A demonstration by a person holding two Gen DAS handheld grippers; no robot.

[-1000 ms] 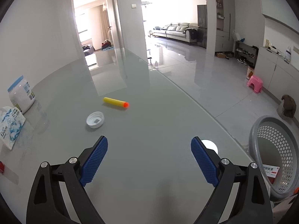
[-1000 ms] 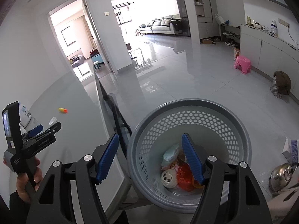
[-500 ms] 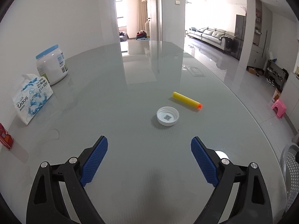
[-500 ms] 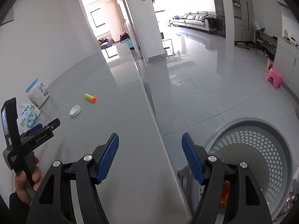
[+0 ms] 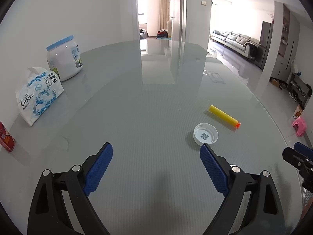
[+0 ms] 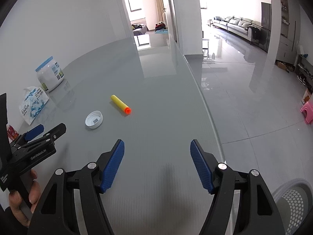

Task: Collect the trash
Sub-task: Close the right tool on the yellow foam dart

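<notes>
A yellow foam dart (image 5: 224, 116) (image 6: 120, 104) with an orange tip lies on the grey glass table (image 5: 148, 117). Beside it sits a white plastic lid (image 5: 205, 136) (image 6: 94, 119), hollow side up. My left gripper (image 5: 156, 156) hovers open over the table, and the lid is just beyond its right fingertip. My right gripper (image 6: 157, 152) is open and empty above the table near its right edge, with the dart and lid ahead to its left. The left gripper (image 6: 44, 129) also shows at the left of the right wrist view, held by a hand (image 6: 23, 201).
A tissue pack (image 5: 38, 96), a white jar with a blue lid (image 5: 64, 57) and a red can (image 5: 5, 137) stand along the table's left side by the wall. A grey perforated basket (image 6: 293, 201) sits on the floor at the lower right. A pink stool (image 6: 308, 112) stands farther off.
Both grippers swung left, away from the basket and over the table. The dart and lid shifted rightward in the left wrist view. The basket slid to the right wrist view's lower right corner.
</notes>
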